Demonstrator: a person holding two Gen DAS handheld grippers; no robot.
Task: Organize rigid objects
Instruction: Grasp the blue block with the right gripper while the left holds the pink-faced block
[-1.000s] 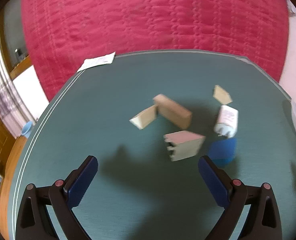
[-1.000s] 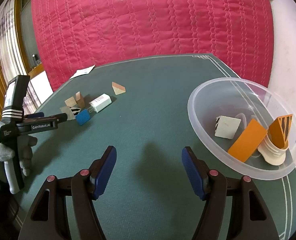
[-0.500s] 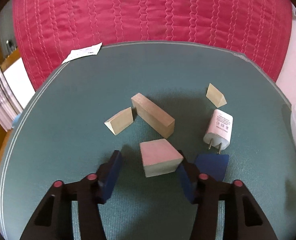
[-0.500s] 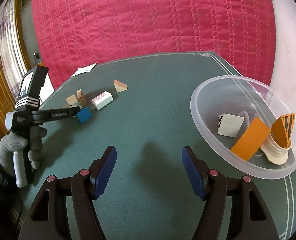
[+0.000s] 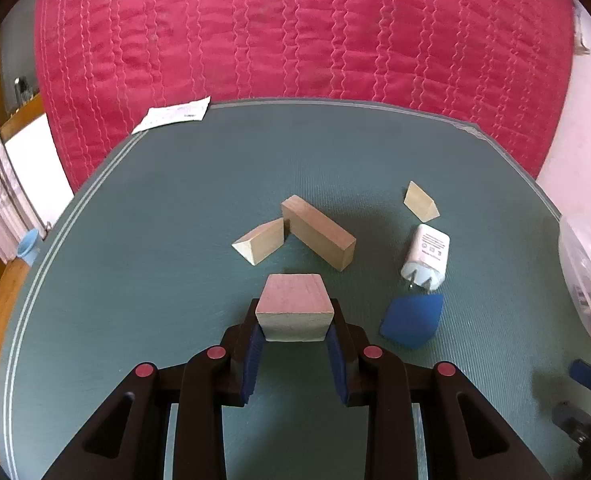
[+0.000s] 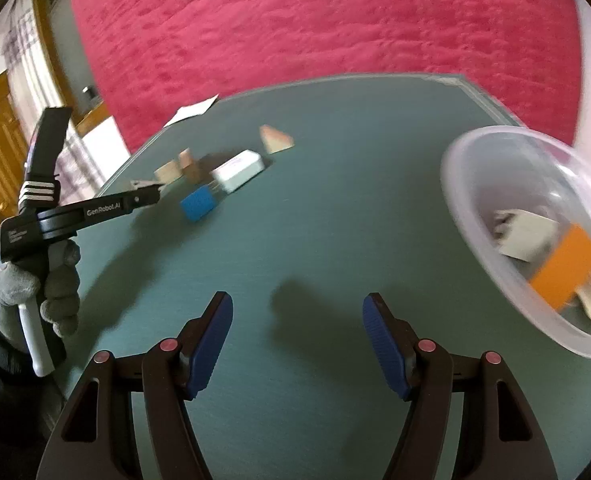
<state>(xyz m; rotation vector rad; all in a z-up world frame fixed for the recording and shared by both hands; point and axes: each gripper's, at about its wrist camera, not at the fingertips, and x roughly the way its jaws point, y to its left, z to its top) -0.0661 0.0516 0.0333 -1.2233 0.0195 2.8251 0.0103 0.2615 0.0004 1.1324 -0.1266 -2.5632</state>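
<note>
The left claw [image 5: 294, 330] had just closed on a wooden block [image 5: 294, 306], its blue pads pressed against both sides, near the middle of the green surface [image 5: 155, 280]. The step in hand looked like the pick-up. Beyond the block lay a wedge [image 5: 261, 241] touching a long block [image 5: 319, 237], then a second wedge [image 5: 420, 201], a white charger [image 5: 426, 255] and a blue piece [image 5: 412, 326] toward the right edge. The right claw [image 6: 297, 342] hung half open and empty over bare surface, beside the clear bowl [image 6: 475, 168] at the right edge, which held an orange block [image 6: 563, 266] and pale pieces. Next, probably, a straight lift clear of the neighbours and a carry across to the bowl.
</note>
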